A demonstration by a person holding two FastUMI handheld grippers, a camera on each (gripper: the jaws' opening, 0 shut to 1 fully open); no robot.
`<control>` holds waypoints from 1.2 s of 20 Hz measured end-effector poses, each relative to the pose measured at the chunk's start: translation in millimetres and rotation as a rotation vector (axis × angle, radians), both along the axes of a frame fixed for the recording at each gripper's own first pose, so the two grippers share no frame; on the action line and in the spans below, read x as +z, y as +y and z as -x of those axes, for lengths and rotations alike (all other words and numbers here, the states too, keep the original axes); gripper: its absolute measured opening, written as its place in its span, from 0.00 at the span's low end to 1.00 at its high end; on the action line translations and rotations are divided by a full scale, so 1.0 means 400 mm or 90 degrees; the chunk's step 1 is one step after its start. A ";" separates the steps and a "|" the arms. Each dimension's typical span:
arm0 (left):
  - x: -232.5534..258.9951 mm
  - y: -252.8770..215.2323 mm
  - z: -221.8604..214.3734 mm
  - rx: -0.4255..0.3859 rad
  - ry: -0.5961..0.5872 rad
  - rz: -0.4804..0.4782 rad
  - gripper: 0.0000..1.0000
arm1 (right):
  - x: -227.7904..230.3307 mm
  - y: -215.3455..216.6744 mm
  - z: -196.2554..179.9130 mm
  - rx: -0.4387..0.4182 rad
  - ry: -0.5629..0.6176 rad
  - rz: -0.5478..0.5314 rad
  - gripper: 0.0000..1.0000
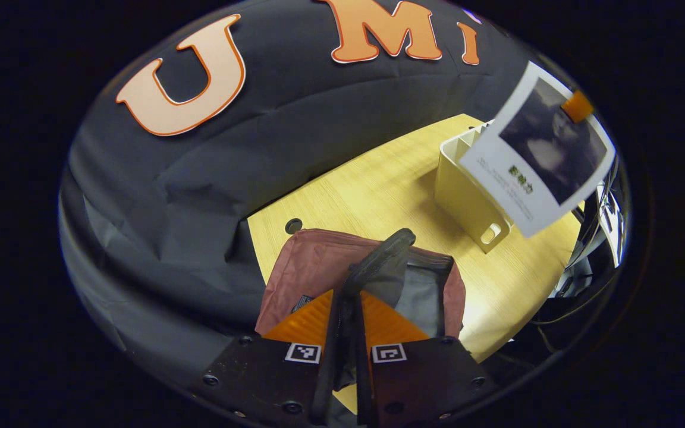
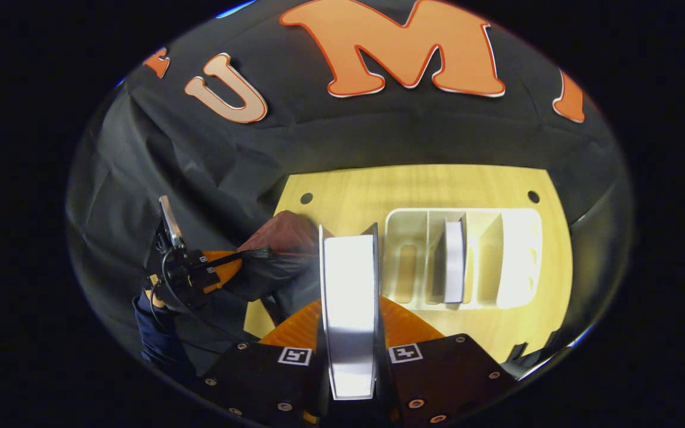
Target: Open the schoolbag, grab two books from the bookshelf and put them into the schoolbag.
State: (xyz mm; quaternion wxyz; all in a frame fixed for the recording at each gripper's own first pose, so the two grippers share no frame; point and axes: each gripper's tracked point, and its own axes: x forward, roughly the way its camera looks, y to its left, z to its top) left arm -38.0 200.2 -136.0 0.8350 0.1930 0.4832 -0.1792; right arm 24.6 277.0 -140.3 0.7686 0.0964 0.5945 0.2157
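Note:
My left gripper (image 1: 348,296) is shut on the dark top flap of the dusty-red schoolbag (image 1: 313,267), holding it up so the grey inside (image 1: 423,297) gapes. My right gripper (image 2: 349,303) is shut on a white-covered book (image 2: 348,285), seen edge-on and held upright above the table. In the left gripper view that book (image 1: 539,154) hangs in the air over the cream bookshelf (image 1: 467,196), face toward me. A second book (image 2: 454,261) stands in a middle slot of the bookshelf (image 2: 515,255). The schoolbag (image 2: 283,235) lies left of the held book, with the left gripper (image 2: 232,258) clamped on its edge.
The yellow wooden table (image 2: 426,187) has two round cable holes, one at each back corner (image 2: 306,198). A person's dark sleeve (image 2: 155,333) is behind the left gripper. Cables hang off the table's right edge (image 1: 562,297).

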 end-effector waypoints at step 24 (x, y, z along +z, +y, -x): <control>0.061 -0.077 0.037 -0.021 0.036 0.049 0.10 | -0.353 0.381 0.225 -0.210 0.188 -0.262 0.31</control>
